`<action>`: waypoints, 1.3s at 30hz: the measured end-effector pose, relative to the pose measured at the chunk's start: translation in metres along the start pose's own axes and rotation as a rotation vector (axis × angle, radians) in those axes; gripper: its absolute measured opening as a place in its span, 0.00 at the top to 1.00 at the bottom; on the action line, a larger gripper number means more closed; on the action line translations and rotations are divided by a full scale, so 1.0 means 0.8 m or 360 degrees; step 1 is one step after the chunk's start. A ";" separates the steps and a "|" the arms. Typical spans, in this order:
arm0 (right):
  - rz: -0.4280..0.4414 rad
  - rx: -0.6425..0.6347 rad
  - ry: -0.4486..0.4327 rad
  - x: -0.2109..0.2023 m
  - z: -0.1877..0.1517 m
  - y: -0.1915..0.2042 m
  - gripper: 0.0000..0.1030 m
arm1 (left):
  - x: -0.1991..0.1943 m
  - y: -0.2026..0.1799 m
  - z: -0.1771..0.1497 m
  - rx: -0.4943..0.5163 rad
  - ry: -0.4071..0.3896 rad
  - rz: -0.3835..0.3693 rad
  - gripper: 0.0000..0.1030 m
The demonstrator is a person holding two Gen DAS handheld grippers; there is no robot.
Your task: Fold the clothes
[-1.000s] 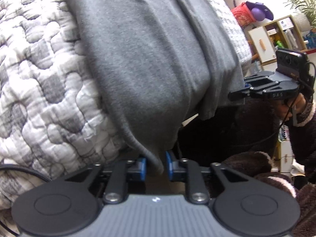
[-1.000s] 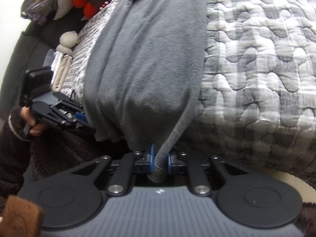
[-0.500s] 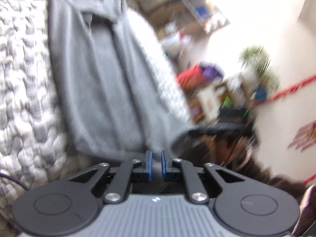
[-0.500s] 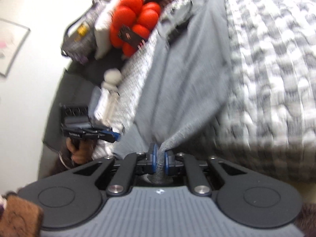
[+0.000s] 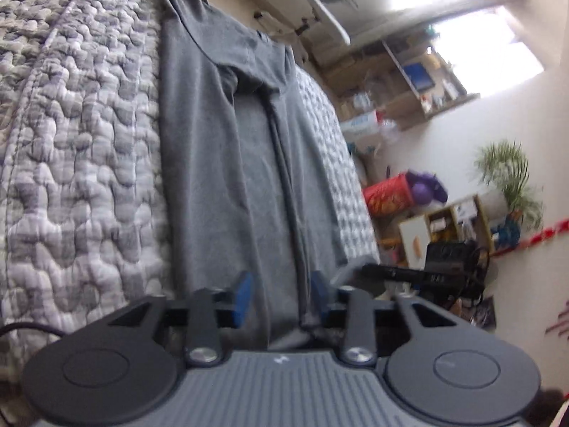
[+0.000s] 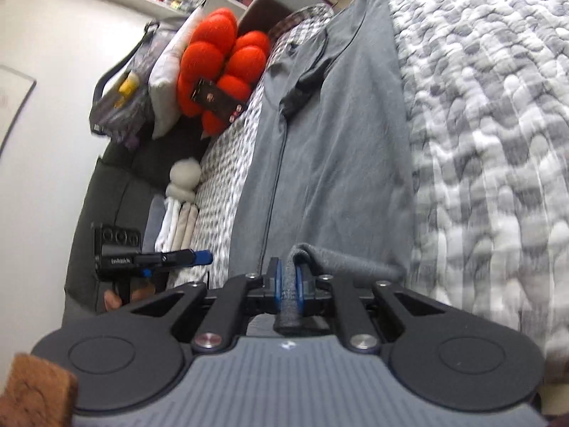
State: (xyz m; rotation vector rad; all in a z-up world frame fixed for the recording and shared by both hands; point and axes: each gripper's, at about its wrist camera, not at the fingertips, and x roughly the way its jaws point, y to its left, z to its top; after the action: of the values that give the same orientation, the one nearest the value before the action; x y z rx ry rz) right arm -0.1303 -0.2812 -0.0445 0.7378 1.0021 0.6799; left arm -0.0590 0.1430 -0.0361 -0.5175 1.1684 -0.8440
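Blue pads of the right gripper (image 6: 288,282) pinch the hem of a grey cotton T-shirt (image 6: 338,163) lying lengthwise on a grey-white quilted bedspread (image 6: 490,124). The left gripper (image 5: 281,293) is opening, cloth loose between its jaws. Orange cushion (image 6: 220,60) beyond.

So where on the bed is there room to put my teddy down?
The widest bare patch is the quilt on the far side of the gray shirt from the wall. The thin strip of quilt between the shirt and the orange cushion is tight. That wall side is crowded too, with a small gray plush toy and a bag.
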 end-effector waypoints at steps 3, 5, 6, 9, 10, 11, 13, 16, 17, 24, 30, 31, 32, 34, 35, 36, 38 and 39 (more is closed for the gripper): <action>-0.0080 -0.0053 0.0084 -0.007 -0.019 0.004 0.89 | 0.011 -0.005 -0.009 0.0193 0.0193 0.0048 0.53; -0.0142 -0.0089 0.0141 -0.011 -0.031 0.007 0.89 | 0.027 -0.009 -0.018 0.0368 0.0356 0.0135 0.53; -0.0191 -0.0109 0.0172 -0.011 -0.037 0.007 0.89 | 0.035 -0.011 -0.021 0.0442 0.0432 0.0178 0.53; -0.0294 -0.0135 0.0237 -0.009 -0.050 0.004 0.89 | 0.065 -0.004 -0.032 0.0554 0.0633 0.0250 0.53; -0.0321 -0.0136 0.0253 -0.007 -0.053 0.003 0.89 | 0.075 -0.002 -0.036 0.0591 0.0700 0.0274 0.53; -0.0347 -0.0137 0.0269 -0.006 -0.056 0.001 0.89 | 0.085 0.000 -0.039 0.0626 0.0764 0.0297 0.53; -0.0373 -0.0141 0.0280 -0.003 -0.059 -0.001 0.89 | 0.101 0.003 -0.046 0.0678 0.0834 0.0338 0.53; -0.0388 -0.0141 0.0288 0.003 -0.059 -0.001 0.89 | 0.112 0.006 -0.054 0.0729 0.0871 0.0373 0.53; -0.0398 -0.0150 0.0298 0.006 -0.059 0.000 0.89 | 0.113 0.007 -0.056 0.0739 0.0866 0.0371 0.53; -0.0527 -0.0190 0.0370 0.022 -0.057 0.001 0.87 | 0.093 0.032 -0.057 0.0568 0.0663 0.0167 0.53; -0.0639 -0.0191 0.0380 0.042 -0.052 -0.005 0.69 | 0.089 0.055 -0.056 0.0441 0.0568 0.0060 0.75; -0.0623 -0.0178 0.0384 0.043 -0.052 -0.008 0.69 | 0.089 0.056 -0.056 0.0433 0.0566 0.0048 0.76; -0.0607 -0.0164 0.0388 0.044 -0.053 -0.011 0.69 | 0.088 0.057 -0.056 0.0426 0.0565 0.0037 0.77; -0.0593 -0.0157 0.0397 0.046 -0.054 -0.013 0.69 | 0.090 0.054 -0.059 0.0432 0.0568 0.0025 0.78; -0.0590 -0.0160 0.0402 0.047 -0.056 -0.013 0.69 | 0.089 0.052 -0.059 0.0431 0.0576 0.0016 0.78; -0.0585 -0.0163 0.0409 0.049 -0.057 -0.012 0.69 | 0.089 0.050 -0.058 0.0430 0.0584 0.0007 0.78; -0.0571 -0.0169 0.0424 0.051 -0.058 -0.012 0.69 | 0.094 0.048 -0.054 0.0427 0.0604 0.0004 0.81; -0.0559 -0.0170 0.0436 0.053 -0.059 -0.012 0.69 | 0.093 0.049 -0.052 0.0427 0.0609 0.0012 0.84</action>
State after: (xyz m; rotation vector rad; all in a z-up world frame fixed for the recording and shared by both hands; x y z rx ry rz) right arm -0.1551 -0.2428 -0.0893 0.3656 1.2975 0.5298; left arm -0.0748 0.1097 -0.1223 -0.1316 1.3750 -1.1057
